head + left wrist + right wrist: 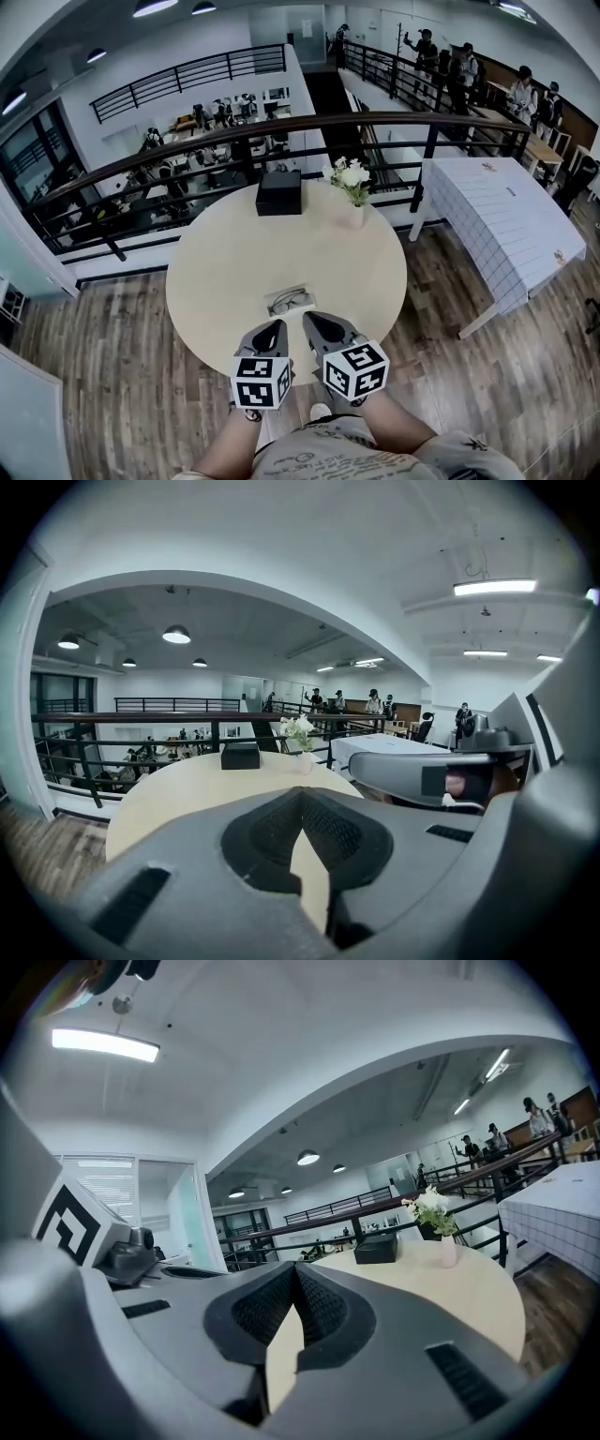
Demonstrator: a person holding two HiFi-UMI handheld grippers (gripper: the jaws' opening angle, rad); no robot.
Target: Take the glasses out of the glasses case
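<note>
An open glasses case (289, 301) lies on the round beige table (234, 272) near its front edge, with a pair of glasses inside it. My left gripper (277, 328) hovers just in front of the case and a little to its left, jaws shut and empty. Close beside it, my right gripper (310, 321) is just right of the case, also shut on nothing. In the left gripper view the left gripper (302, 799) has its tips touching. The right gripper (294, 1271) looks the same in its own view. Both gripper views miss the case.
A black box (278, 192) stands at the table's far edge, with a small vase of white flowers (353, 192) to its right. A dark railing (234, 131) runs behind the table. A table with a checked cloth (506, 225) stands at the right; people stand far back.
</note>
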